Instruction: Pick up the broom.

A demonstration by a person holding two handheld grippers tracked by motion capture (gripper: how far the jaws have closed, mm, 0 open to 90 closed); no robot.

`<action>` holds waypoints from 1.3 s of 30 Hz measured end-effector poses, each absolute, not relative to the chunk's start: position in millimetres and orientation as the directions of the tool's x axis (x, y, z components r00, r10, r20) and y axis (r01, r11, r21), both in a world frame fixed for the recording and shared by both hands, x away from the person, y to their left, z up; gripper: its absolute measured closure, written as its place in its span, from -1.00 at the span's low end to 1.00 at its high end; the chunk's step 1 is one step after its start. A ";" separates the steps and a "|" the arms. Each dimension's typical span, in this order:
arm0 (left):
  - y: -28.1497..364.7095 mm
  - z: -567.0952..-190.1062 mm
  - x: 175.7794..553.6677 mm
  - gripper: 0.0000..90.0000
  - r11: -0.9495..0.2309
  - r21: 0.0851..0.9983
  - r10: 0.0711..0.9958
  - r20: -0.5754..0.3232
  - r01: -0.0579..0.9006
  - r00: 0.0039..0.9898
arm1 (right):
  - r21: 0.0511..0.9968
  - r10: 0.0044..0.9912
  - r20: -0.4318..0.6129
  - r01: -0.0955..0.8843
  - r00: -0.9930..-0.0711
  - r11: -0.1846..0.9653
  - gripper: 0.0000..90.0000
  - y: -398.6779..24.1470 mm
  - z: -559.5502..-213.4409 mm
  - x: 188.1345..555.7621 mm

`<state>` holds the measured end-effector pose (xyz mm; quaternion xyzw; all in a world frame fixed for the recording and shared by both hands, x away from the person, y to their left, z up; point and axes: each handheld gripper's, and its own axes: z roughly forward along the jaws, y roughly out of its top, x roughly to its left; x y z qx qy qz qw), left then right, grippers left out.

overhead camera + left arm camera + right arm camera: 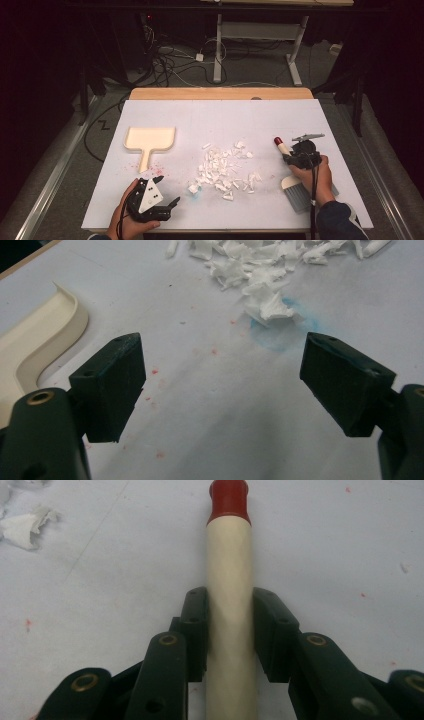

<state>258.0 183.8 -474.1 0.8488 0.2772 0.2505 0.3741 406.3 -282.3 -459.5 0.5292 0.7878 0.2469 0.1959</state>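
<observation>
The brush [290,170] lies at the table's [310,115] near right, its cream, red-tipped handle [230,605] clamped between the right gripper's [230,630] jaws. Left of it lie paper scraps [225,170], then the dustpan [150,139]. The left gripper [162,192] rests near-left, jaws apart.

I see a dim room: grey floor [250,75] strewn with tangled cables [170,62], white-legged desk [260,30] behind my white-covered tabletop [225,120].
</observation>
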 end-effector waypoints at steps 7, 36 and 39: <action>183.8 -473.1 256.5 -0.61 -0.565 0.776 0.659 0.219 0.281 0.720 | 0.623 0.929 -0.031 0.720 -0.369 0.307 0.57 -286.7 -456.1 403.8; 100.5 -426.6 265.3 -0.60 -0.441 0.877 0.572 0.112 0.189 0.813 | 0.885 0.895 -0.016 0.411 -0.445 0.220 0.57 -301.8 -365.7 340.4; 80.4 -422.9 270.1 -0.59 -0.449 0.877 0.547 0.118 0.171 0.829 | 0.899 0.891 -0.044 0.370 -0.453 0.233 0.57 -295.6 -360.7 333.9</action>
